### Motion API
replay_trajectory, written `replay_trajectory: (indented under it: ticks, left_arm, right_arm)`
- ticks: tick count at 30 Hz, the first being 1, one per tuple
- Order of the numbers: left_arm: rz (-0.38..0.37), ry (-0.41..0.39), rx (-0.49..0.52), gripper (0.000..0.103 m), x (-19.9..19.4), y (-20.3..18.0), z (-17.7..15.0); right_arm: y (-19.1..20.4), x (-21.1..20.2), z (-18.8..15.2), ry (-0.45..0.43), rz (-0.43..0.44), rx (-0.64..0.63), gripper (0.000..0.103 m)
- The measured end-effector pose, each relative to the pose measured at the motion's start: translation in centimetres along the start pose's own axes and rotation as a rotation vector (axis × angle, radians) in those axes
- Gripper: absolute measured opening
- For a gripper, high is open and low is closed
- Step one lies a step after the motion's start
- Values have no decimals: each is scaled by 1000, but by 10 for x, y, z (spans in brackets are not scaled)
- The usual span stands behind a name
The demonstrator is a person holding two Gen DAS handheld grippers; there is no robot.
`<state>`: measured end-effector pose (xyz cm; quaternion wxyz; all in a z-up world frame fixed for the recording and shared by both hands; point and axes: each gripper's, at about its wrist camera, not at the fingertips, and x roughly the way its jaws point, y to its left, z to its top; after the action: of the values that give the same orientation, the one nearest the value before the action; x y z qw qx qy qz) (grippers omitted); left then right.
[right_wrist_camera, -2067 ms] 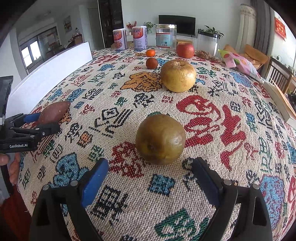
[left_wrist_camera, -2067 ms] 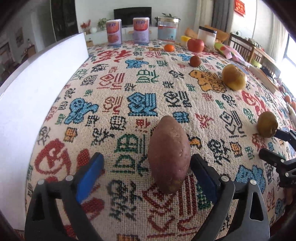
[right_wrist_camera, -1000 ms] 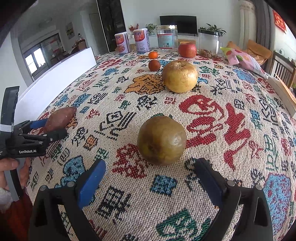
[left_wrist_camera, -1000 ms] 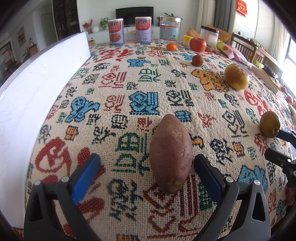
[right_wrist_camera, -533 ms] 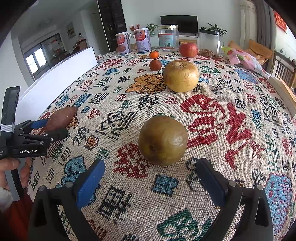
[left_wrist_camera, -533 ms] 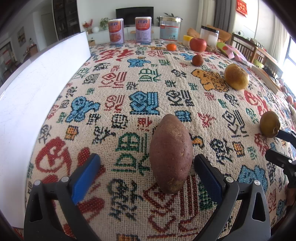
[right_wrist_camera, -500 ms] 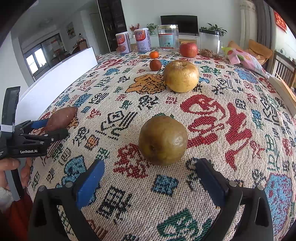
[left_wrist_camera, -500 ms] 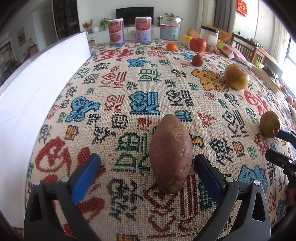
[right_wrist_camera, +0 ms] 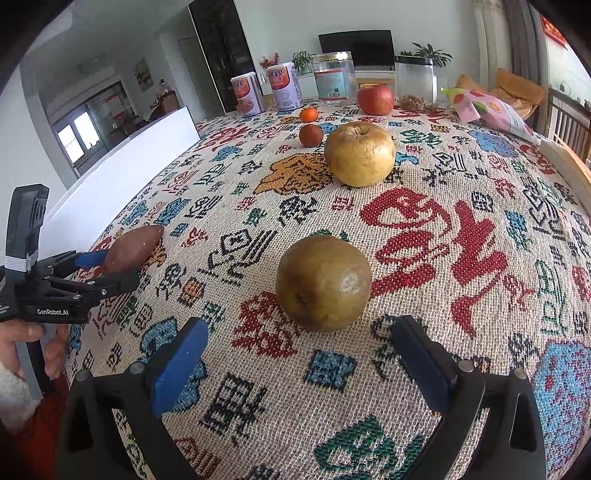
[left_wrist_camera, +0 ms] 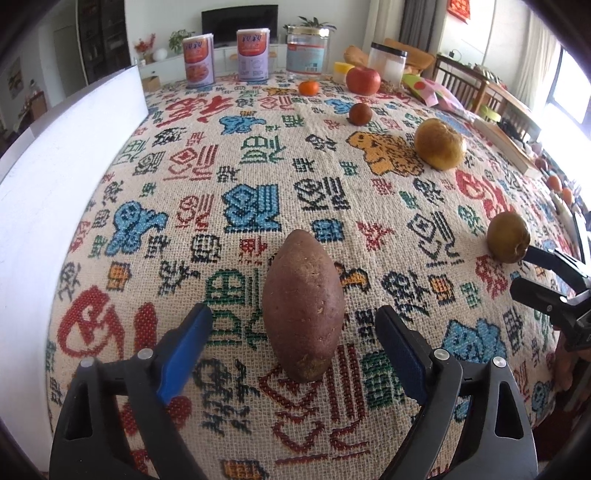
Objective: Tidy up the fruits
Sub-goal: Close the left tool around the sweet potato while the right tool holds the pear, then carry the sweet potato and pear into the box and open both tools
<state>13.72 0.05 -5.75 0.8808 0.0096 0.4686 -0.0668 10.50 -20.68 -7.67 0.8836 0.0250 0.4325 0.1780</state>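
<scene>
Coarse woven tablecloth (left_wrist_camera: 258, 177), seemingly matt

A lived-in home, its living and dining room: a table under a woven cloth with bright stitched characters (left_wrist_camera: 258, 206), a black flat television (right_wrist_camera: 355, 47) on a low white cabinet, green potted houseplants (right_wrist_camera: 432, 55), wooden dining chairs (left_wrist_camera: 465, 86), and red paper decorations on the wall (left_wrist_camera: 457, 8).

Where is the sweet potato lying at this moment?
In the left wrist view the sweet potato lies on the patterned tablecloth between the open fingers of the left gripper, untouched, with the white board to its left.
</scene>
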Motion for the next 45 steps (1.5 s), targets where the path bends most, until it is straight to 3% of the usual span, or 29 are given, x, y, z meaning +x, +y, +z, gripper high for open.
replay_trajectory:
  ticks: [3,6,12,13,15,20,23,27,29,33,37,41,43,45]
  left_arm:
    - [21,6,32,80,2,-4,3]
    - [6,-9,30,41,-2,-1,5]
    - [-47,-2,-41,40,-12,12,2]
    - [-70,-7,-61,40,-18,16,1]
    - [-114,-21,-99,40,-37,23,-2]
    - [-240,-82,-233,40,-105,56,-5]
    - [-250,-152,-309,40,-148,88,-4]
    - [-163,-235,-401,40,-190,148,3]
    - [-69,-254,-447,40,-196,182,6]
    - [74,-193,-551,40,-175,245,8]
    - [136,-113,-611,41,-142,278,0]
    - [190,-67,-603,43,-122,284,-3]
    - [219,-98,-583,64,-127,282,0]
    - [250,-147,-581,80,-137,281,6]
  right_arm:
    - [-7,-5,0,-24,-14,49,100]
    - [-15,-5,6,-24,-23,101,99]
    - [-12,8,22,18,-23,90,70]
    - [-11,9,25,21,-50,75,49]
    - [-10,8,28,35,-56,99,49]
    - [21,-8,34,40,22,66,49]
    - [64,-13,51,51,101,6,49]
    - [147,-16,87,42,240,-110,49]
    - [196,-14,106,41,313,-173,49]
    - [288,4,141,52,411,-284,49]
    - [361,48,162,104,395,-388,49]
    - [396,92,163,160,324,-431,49]
    - [401,108,166,185,297,-411,51]
    - [396,105,177,154,299,-357,56]
